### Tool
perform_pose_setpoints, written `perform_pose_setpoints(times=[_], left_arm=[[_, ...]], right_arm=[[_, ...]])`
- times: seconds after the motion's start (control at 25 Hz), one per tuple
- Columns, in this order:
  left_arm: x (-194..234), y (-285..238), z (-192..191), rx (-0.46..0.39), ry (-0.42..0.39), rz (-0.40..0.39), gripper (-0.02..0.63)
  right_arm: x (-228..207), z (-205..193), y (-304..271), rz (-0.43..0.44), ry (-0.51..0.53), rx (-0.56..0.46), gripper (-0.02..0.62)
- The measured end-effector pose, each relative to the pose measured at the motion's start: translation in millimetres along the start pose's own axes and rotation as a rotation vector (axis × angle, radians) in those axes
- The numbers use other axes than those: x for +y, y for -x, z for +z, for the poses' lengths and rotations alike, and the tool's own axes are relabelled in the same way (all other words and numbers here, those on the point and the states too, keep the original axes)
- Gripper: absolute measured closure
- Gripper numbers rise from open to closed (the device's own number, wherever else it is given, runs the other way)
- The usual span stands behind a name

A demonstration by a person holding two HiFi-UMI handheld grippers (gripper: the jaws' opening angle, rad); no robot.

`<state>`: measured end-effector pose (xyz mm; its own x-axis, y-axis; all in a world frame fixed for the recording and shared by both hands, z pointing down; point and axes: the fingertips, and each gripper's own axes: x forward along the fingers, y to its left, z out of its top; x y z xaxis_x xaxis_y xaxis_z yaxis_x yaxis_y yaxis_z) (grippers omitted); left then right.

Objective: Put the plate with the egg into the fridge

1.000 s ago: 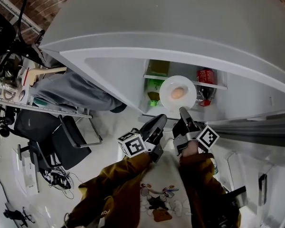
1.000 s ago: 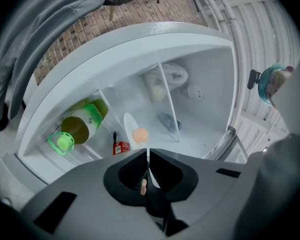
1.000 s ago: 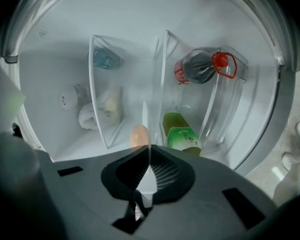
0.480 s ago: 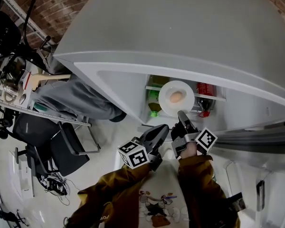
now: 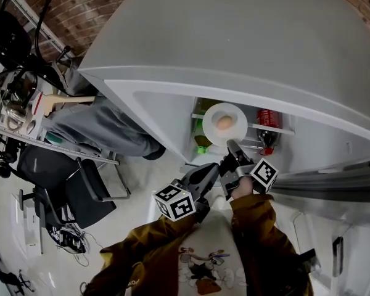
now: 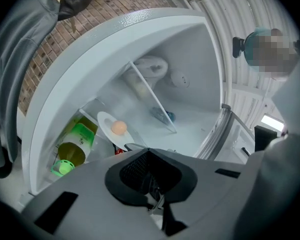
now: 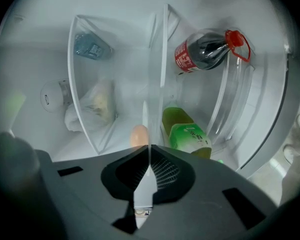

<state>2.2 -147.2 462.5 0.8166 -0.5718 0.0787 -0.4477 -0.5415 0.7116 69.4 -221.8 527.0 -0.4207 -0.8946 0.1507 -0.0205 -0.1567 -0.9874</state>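
The right tool [image 5: 231, 147], pinching the plate [image 5: 235, 113] by its near rim, is pushing it and the egg [image 5: 224, 123] closer to the front edge of the fridge [image 5: 160, 106] shelf [image 5: 277, 128]. The left tool [image 5: 213, 166], now closed on nothing, is hanging back, so placement is nearing.

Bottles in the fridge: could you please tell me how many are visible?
2: a dark red-capped bottle upper right in the right gripper view, a green bottle below it beside the egg; others may be hidden.
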Motion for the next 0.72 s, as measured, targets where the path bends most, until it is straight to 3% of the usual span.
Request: perform_pose_setpoints(times=[0.72], left_arm=[[14, 9, 7, -0.024, 0.014, 0.059, 0.600]], right_arm=[[0, -5, -33, -0.039, -0.061, 0.042, 0.577]])
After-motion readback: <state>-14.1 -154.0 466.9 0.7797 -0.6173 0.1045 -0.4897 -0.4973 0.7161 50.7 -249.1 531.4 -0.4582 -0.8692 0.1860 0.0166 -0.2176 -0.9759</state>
